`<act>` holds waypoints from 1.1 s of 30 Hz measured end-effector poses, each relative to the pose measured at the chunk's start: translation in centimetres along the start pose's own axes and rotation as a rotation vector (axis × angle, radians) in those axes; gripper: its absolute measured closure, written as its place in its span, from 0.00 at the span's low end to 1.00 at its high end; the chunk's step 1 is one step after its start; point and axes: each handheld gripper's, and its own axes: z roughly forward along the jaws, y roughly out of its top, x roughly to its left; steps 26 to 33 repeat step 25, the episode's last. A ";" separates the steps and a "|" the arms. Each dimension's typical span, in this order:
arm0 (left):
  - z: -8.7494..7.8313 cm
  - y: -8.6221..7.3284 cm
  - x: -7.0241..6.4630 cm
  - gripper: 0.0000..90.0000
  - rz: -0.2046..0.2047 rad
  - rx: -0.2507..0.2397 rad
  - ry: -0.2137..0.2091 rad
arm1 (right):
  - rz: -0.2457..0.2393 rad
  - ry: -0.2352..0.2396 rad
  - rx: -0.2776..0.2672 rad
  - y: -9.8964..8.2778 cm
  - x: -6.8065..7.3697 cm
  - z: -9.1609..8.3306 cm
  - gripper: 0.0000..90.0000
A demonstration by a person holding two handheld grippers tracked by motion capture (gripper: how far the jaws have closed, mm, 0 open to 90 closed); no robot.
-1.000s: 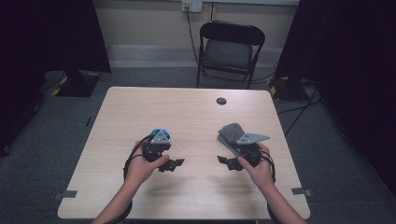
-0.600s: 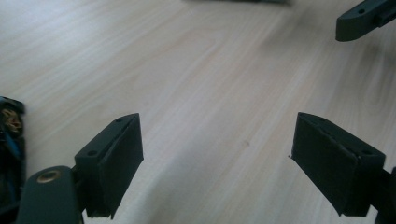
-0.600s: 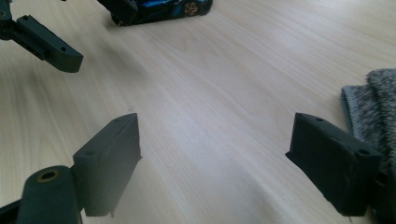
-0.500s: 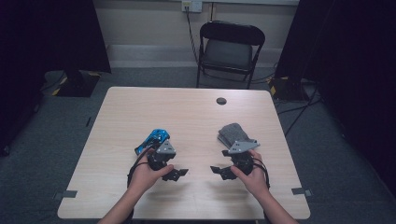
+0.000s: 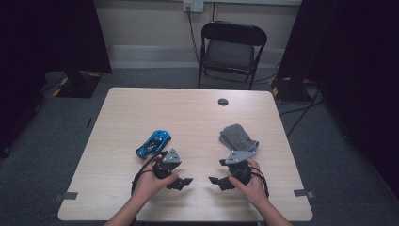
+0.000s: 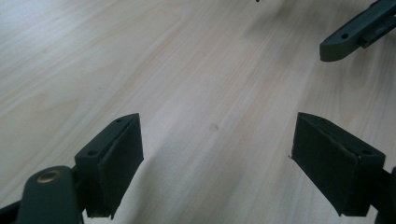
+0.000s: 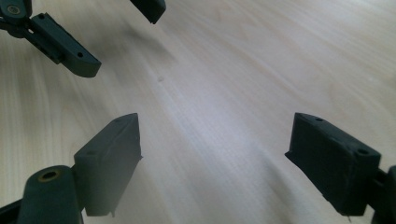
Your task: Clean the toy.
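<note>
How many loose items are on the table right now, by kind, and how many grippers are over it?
Toy cars: 1, the blue toy car
Cloths: 1, the grey cloth
Small dark round things: 1, the black disc near the far edge
Grippers: 2, the left gripper and the right gripper, both open with nothing between the jaws
Total: 5

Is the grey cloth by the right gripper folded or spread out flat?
Folded. In the high view the grey cloth is a compact bundle with layered edges, on the table just beyond the right gripper.
</note>
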 end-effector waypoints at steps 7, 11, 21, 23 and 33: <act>0.5 -0.3 -0.6 0.18 0.040 0.023 0.001 | -0.012 0.010 0.029 -1.0 0.5 0.7 0.18; 0.9 -0.6 -0.9 0.19 0.069 0.037 0.009 | -0.021 0.012 0.044 -1.5 0.7 0.9 0.18; 1.5 -1.4 -1.2 0.18 0.130 0.044 0.021 | -0.078 -0.008 0.064 -1.7 1.1 1.1 0.17; 1.6 -1.5 -1.2 0.17 0.134 0.037 0.020 | -0.101 -0.021 0.073 -1.8 1.4 1.2 0.17; 1.6 -1.6 -1.1 0.16 0.134 0.024 0.014 | -0.104 -0.022 0.075 -1.8 1.4 1.2 0.17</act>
